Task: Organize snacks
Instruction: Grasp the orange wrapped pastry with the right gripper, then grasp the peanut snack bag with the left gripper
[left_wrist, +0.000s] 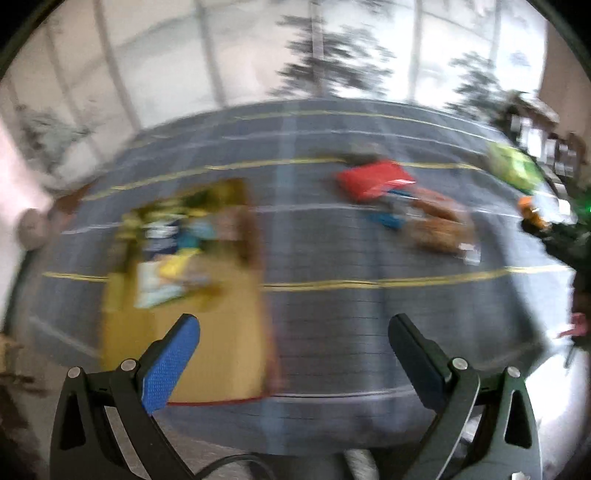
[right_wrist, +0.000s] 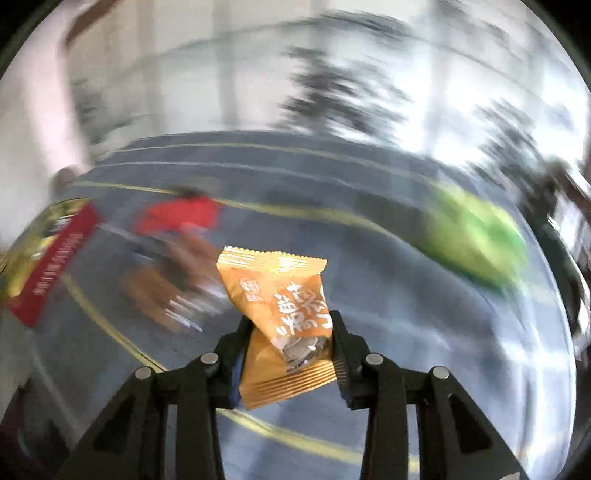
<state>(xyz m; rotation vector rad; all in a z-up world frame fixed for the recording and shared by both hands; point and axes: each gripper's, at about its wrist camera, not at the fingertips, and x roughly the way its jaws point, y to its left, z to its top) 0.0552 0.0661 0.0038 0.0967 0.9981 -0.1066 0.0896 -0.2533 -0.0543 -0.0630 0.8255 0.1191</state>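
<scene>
The bench (left_wrist: 332, 258) is covered with a dark grey-blue cloth crossed by thin yellow and pale lines, and behind its far edge tall windows (left_wrist: 258, 48) let in bright light, with blurred dark trees beyond. Both views are smeared by motion. Toward the bench's left side lies a shallow yellow cardboard box with a red rim (left_wrist: 192, 295) holding several small packets; near the middle sits a loose heap headed by a flat red packet (left_wrist: 373, 179) with brown and blue wrappers just beside it, and toward the far right edge a bright green bag (left_wrist: 513, 168). The left gripper (left_wrist: 295, 354) hangs above the near edge with its jaws spread wide, nothing between them. The right gripper (right_wrist: 288, 343) has its jaws pinching a crinkled orange foil snack packet with white lettering (right_wrist: 273, 295), raised above the cloth.
</scene>
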